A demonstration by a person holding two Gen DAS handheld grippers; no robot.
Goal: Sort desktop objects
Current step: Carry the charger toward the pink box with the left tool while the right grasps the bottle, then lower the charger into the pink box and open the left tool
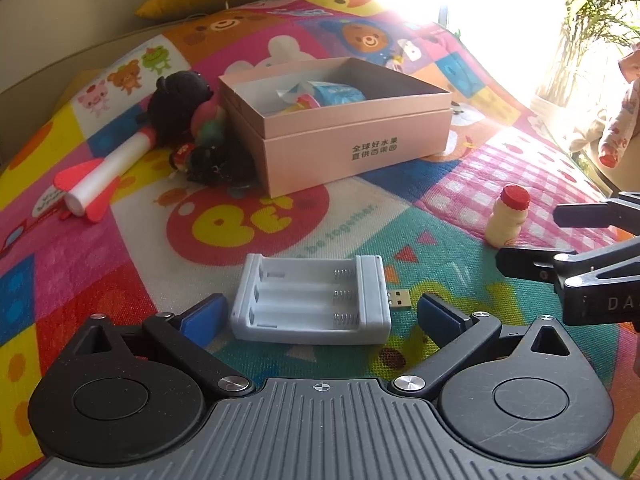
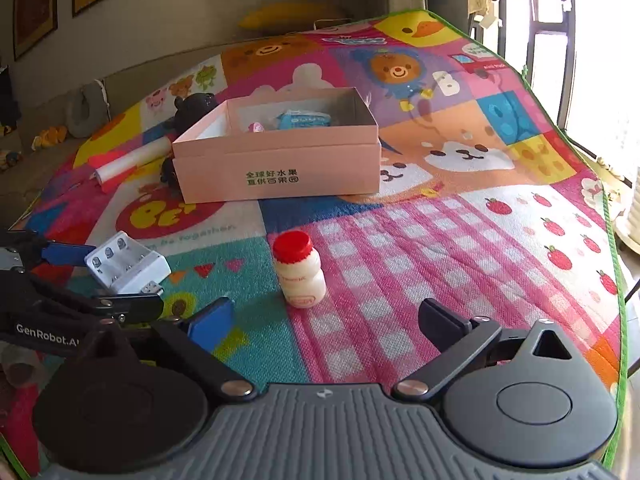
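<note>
A white battery charger (image 1: 312,300) with a USB plug lies on the colourful play mat, between the fingers of my open left gripper (image 1: 320,314), not clamped. It also shows in the right wrist view (image 2: 126,266) with the left gripper (image 2: 100,276) around it. A small white drink bottle with a red cap (image 2: 299,270) stands upright just ahead of my open, empty right gripper (image 2: 326,318). The bottle also shows in the left wrist view (image 1: 507,216), next to the right gripper (image 1: 532,240). A pink open box (image 1: 340,128) (image 2: 280,160) holds a blue packet.
A toy rocket (image 1: 104,168) and dark plush toys (image 1: 188,120) lie left of the box. A yellow pillow (image 2: 288,14) lies beyond the mat. A small child (image 1: 616,128) stands at the right mat edge by a plant and bright window.
</note>
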